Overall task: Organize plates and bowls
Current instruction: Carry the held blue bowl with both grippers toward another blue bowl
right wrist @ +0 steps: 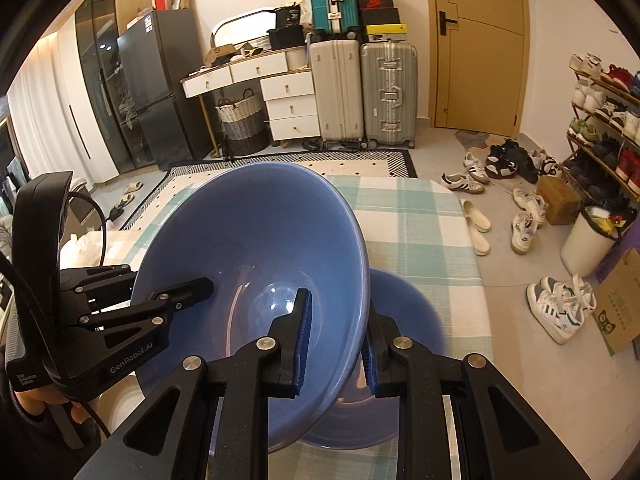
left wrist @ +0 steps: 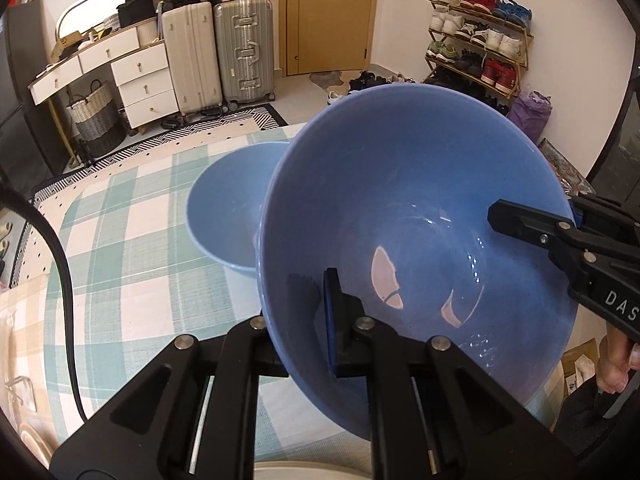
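Left gripper [left wrist: 308, 320] clamped on the near-left rim of a large blue bowl [left wrist: 420, 216], one blue-padded finger [left wrist: 334, 320] inside the wall, the other outside and mostly hidden behind it, jaws nearly together with only the thin wall between. Bowl tilted, mouth toward the cameras, held up above the checked tabletop [left wrist: 132, 216] rather than resting on it. Behind and to the left of it in the left wrist view, a second blue bowl [left wrist: 228, 208] sitting on the cloth toward the far edge, partly covered by the held one; whether the two touch cannot be told.

Right gripper [right wrist: 338, 344] closed on the opposite side of the same bowl's rim, blue pad [right wrist: 304, 336] against the inner wall, the other pad pressing the outer wall, opening narrow. Same grip visible from the left wrist view as a black finger reaching over the rim at the right, with a hand [left wrist: 616, 364] below it.

Beyond the tabletop's far edge, a patterned rug [right wrist: 360, 160], two upright suitcases [right wrist: 364, 92], a white drawer unit [right wrist: 292, 104]. Far right, loose shoes [right wrist: 524, 224] on the floor and a shoe rack [left wrist: 480, 48].
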Demonstrator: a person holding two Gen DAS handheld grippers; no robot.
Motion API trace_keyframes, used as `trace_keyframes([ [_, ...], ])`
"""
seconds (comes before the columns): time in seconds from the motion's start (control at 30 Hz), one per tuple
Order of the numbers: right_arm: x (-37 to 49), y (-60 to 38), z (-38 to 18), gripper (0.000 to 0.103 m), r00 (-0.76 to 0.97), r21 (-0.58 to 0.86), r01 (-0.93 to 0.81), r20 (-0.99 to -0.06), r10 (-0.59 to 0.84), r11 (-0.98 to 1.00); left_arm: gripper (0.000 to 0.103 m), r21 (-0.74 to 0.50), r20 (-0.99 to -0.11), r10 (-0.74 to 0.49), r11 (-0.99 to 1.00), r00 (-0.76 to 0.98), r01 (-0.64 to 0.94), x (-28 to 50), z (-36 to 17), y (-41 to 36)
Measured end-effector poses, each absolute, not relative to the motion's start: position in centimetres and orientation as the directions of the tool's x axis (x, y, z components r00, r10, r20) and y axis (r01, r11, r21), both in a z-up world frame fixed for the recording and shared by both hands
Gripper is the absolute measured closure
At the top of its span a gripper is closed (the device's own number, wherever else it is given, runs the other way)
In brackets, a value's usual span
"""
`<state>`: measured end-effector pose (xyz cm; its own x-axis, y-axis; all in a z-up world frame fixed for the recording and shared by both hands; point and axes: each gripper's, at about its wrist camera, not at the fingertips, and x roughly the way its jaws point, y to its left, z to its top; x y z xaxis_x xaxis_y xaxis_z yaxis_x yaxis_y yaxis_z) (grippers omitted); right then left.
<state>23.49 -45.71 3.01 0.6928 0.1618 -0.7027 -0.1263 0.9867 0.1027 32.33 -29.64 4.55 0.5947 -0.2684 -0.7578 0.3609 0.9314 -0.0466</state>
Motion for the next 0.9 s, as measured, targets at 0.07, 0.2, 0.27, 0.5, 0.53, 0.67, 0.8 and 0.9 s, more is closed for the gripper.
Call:
trace_keyframes([
  [0.07,23.5,-46.5,2.8,0.081,0.692,0.105,-0.116,-0.704,0.156,0.988,0.096,-0.042,-0.76,-0.27,0.928,0.591,0.37,32.7,4.4,-30.4],
  [0.2,23.9,-47.7,2.3,0.081,0.686,0.106,-0.091,-0.714,0.14,0.99,0.096,-0.037,-0.768,-0.274,0.922,0.58,0.386,33.5,3.7,-31.9],
  [0.27,24.0,-48.2,1.9,0.081,0.681,0.105,-0.079,-0.721,0.131,0.991,0.096,-0.034,-0.773,-0.273,0.919,0.573,0.393,33.6,3.3,-32.8],
  [0.5,24.2,-48.7,0.7,0.081,0.657,0.091,-0.066,-0.745,0.112,0.994,0.096,-0.022,-0.787,-0.266,0.914,0.557,0.406,34.6,1.6,-34.4],
  [0.53,24.3,-48.8,0.5,0.081,0.655,0.095,-0.065,-0.747,0.114,0.993,0.096,-0.024,-0.788,-0.268,0.913,0.554,0.407,34.7,1.4,-34.6],
  [0.67,24.5,-48.7,-0.3,0.081,0.644,0.088,-0.062,-0.758,0.107,0.994,0.096,-0.026,-0.796,-0.265,0.913,0.544,0.407,35.2,0.6,-34.9],
  [0.8,24.6,-48.8,-0.8,0.081,0.637,0.086,-0.055,-0.764,0.101,0.995,0.096,-0.027,-0.804,-0.268,0.908,0.531,0.418,36.1,-0.3,-35.0],
  [0.9,24.9,-49.0,-1.2,0.081,0.631,0.09,-0.055,-0.769,0.105,0.994,0.096,-0.019,-0.801,-0.267,0.906,0.536,0.423,36.4,-0.6,-34.5],
])
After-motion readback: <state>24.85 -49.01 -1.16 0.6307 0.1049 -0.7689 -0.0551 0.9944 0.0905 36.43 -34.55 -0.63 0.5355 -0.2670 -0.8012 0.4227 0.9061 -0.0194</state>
